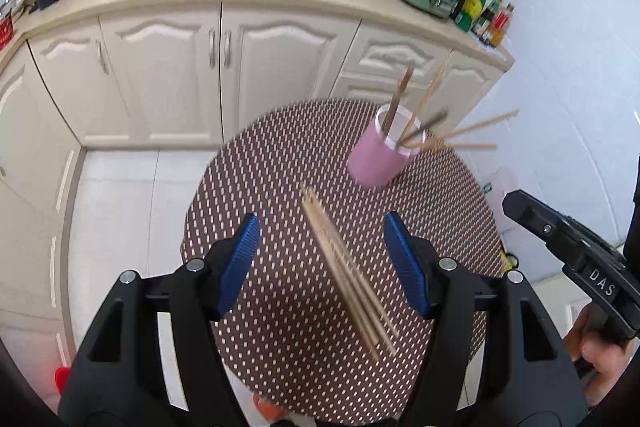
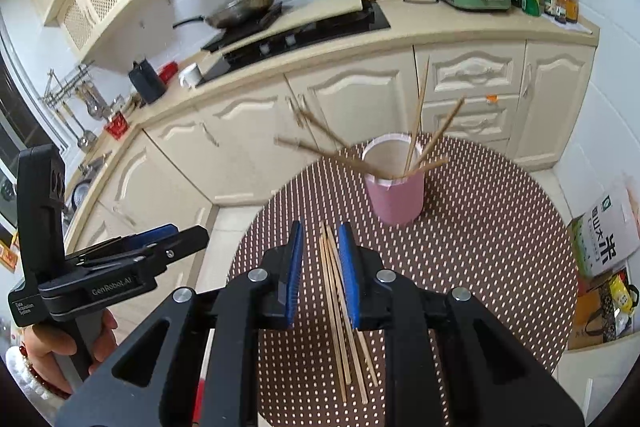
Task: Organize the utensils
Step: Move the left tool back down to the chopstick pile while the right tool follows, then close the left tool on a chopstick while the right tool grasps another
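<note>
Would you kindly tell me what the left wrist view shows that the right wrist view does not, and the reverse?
Only the left wrist view shows the left gripper with its blue pads wide apart. Only the right wrist view shows the printed rice carton on the floor and the right gripper narrowed beside the loose chopsticks. Both show the pink cylindrical holder with chopsticks in it, the loose wooden chopsticks and the brown dotted round table.

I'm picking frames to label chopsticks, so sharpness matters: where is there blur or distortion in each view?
Left wrist view: the loose chopsticks on the table are motion-smeared, the counter edge bows from the fisheye lens. Right wrist view: the loose chopsticks are crisper, but those leaning left out of the pink cup are blurred.
</note>
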### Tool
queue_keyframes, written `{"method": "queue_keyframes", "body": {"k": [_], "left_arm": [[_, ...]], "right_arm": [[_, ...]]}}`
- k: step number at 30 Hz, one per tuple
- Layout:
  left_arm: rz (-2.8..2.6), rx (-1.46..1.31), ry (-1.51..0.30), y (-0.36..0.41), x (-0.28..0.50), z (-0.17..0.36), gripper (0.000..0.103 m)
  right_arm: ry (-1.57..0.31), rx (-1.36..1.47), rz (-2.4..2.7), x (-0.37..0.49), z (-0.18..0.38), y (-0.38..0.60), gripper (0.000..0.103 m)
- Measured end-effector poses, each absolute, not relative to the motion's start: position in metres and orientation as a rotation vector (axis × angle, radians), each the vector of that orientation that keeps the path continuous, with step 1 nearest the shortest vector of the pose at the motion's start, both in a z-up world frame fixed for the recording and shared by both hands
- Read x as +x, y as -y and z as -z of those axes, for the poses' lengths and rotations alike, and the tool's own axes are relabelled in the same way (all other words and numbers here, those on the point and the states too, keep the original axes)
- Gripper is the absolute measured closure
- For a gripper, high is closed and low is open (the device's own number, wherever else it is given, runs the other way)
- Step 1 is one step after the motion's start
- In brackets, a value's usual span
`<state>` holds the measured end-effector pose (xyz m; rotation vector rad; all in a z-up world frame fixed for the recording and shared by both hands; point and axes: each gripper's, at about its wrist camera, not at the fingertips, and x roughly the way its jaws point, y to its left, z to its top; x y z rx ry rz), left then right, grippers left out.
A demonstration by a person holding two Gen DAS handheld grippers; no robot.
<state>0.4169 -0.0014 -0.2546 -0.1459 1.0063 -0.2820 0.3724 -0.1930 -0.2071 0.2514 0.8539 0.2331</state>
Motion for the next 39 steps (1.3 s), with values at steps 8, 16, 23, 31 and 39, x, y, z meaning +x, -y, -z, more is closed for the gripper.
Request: {"method": "queue_keyframes", "body": {"k": [8,16,23,31,39], "left_arm": [[0.277,-0.133,-1.179,0.019,0.417,0.322,0.038],[0.252,-0.102,-1.313,0.048,0.439,0.386,0.038],[0.200,-0.030,-1.382,0.060,0.458,0.425,0.038],[0.158,-0.040,-1.405,0.060,0.477,0.441,0.037],[0.152,-0.006,-1.399,0.064,0.496,0.442,0.034]], "right_arm": [[-0.964,0.226,-0.233,0.373,0.257,0.190,0.086],[-1.082,0.211,-0.255,0.386,0.302,0.197,0.086],[-1.164,0.217,-0.275,0.403,0.329,0.207,0.086],[-1.212,0.221,-0.308,0.418,0.341,0.208,0.086],[-1.245,0.207,-0.349,0.431,0.350,0.198,0.086]]}}
